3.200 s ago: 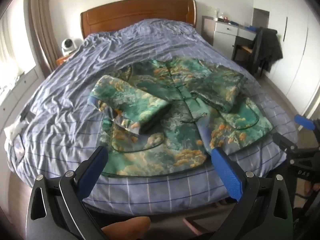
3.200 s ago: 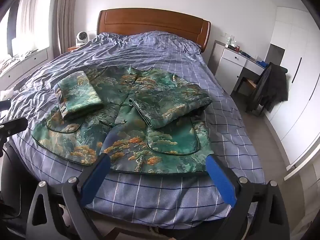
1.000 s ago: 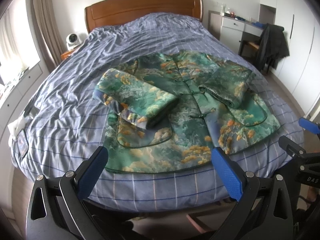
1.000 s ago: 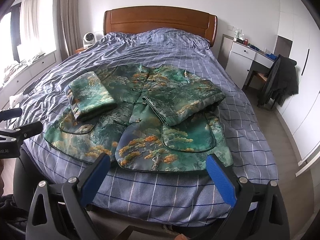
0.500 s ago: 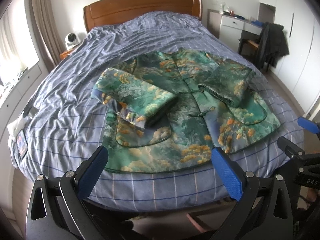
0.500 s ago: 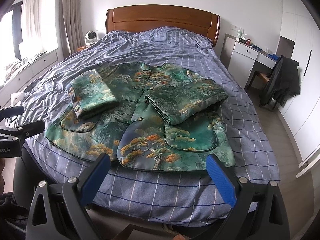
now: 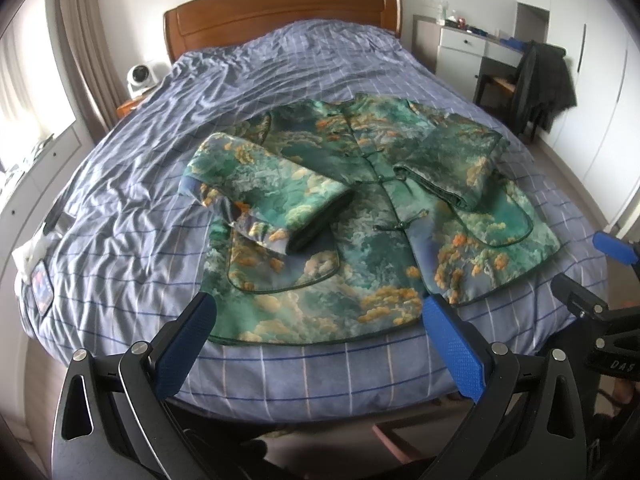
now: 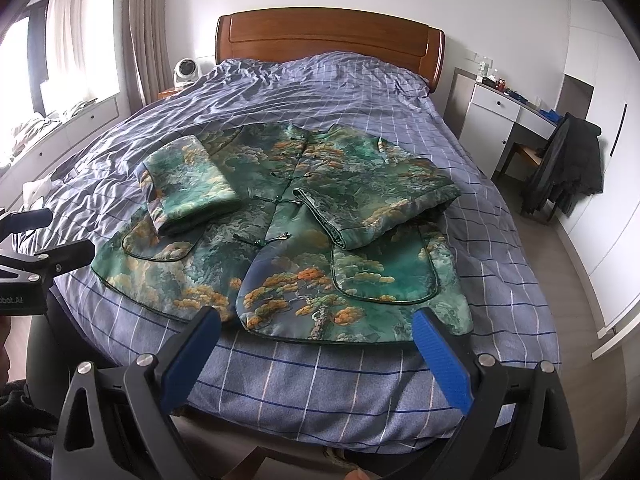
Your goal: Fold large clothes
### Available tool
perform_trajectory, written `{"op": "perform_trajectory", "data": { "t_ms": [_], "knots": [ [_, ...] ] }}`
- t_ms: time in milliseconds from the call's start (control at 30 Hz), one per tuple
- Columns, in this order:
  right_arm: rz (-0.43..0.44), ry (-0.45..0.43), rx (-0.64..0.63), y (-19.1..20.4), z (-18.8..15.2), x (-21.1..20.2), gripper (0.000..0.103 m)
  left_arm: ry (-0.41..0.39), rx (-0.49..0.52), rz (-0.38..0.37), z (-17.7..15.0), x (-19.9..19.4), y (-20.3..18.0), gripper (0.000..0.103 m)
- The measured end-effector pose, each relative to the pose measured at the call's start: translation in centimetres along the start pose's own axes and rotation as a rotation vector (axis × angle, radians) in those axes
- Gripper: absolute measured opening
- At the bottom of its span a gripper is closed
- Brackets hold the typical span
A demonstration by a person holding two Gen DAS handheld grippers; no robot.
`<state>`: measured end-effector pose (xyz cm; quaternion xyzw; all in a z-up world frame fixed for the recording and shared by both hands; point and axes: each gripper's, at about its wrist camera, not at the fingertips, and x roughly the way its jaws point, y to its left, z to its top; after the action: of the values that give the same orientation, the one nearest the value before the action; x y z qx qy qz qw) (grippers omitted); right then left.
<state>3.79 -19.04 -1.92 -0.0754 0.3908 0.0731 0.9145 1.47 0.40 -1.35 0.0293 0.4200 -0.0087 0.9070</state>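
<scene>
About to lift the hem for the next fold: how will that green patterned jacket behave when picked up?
The jacket looks padded: its folded sleeves hold thick rolled edges, so it probably bends in soft bulky curves rather than creasing sharply. The sheen suggests satin-like fabric, possibly slippery between fingers. Sleeves may slide off when lifted.

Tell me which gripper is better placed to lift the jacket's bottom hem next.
Probably both. The left gripper faces the hem's left half, the right gripper its right half. Both are open, just short of the jacket, so neither has a clear edge.

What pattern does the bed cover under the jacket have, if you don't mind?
The bed cover is lavender-blue with a thin-lined check; the right wrist view shows it best.
</scene>
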Motion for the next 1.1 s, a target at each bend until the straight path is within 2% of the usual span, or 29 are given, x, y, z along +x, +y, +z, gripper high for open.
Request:
{"op": "perform_trajectory", "data": {
  "t_ms": [467, 767, 900, 1100],
  "knots": [
    [0.012, 0.017, -0.012, 0.3, -0.1, 0.4, 0.098, 0.005, 0.007, 0.0, 0.1, 0.2, 0.1, 0.103],
    [0.022, -0.005, 0.005, -0.4, 0.5, 0.7, 0.098, 0.002, 0.006, 0.0, 0.1, 0.4, 0.2, 0.103],
    [0.024, -0.024, -0.038, -0.6, 1.3, 1.1, 0.098, 0.005, 0.006, -0.002, 0.1, 0.4, 0.2, 0.103],
    [0.038, -0.031, -0.133, -1.7, 3.2, 4.0, 0.098, -0.003, 0.0, -0.001, 0.0, 0.4, 0.4, 0.103]
  ]
}}
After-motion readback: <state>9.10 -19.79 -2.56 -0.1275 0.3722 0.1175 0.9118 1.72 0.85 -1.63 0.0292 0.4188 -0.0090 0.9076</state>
